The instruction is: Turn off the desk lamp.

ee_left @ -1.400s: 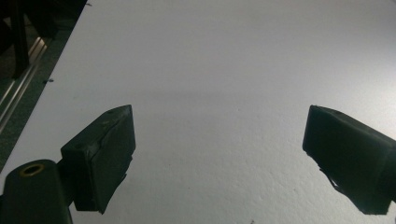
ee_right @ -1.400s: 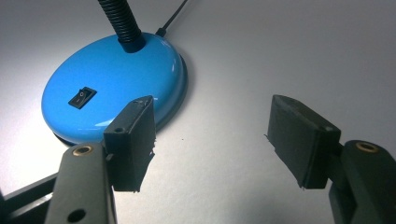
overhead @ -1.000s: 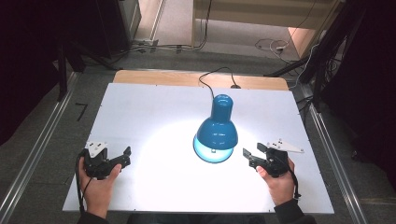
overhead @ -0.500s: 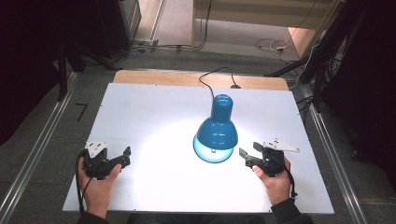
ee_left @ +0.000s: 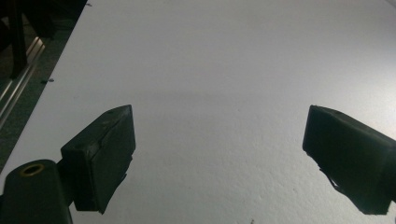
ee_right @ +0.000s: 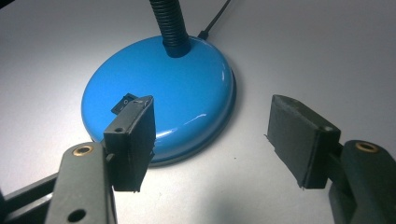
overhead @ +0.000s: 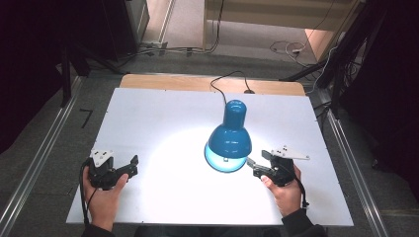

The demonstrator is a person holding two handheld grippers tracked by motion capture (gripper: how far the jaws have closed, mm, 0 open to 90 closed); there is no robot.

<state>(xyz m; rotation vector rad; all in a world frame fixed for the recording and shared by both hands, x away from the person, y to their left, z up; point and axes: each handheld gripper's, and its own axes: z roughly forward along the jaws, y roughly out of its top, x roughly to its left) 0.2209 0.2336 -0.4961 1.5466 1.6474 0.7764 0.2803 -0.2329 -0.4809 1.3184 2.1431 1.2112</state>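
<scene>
We see the blue desk lamp point(overhead: 230, 138) standing a little right of the table's centre, its shade tipped toward us and casting a bright pool on the white tabletop point(overhead: 163, 118). In the right gripper view its round blue base point(ee_right: 163, 93) sits at about 11 o'clock from the jaws, with a small black rocker switch point(ee_right: 122, 103) on top, partly hidden behind the left jaw, and the black flexible neck point(ee_right: 169, 23) rising at 12 o'clock. Its black cord point(overhead: 225, 79) runs off toward the far edge at 12 o'clock. Our right gripper point(overhead: 260, 167) rests just beside the lamp at its 4 o'clock, jaws spread wide and holding nothing, not touching the base. Our left gripper point(overhead: 129, 165) lies well apart at the lamp's 8 o'clock, its jaws likewise spread wide over bare tabletop. Each gripper sits in a hand near the table's near edge.
</scene>
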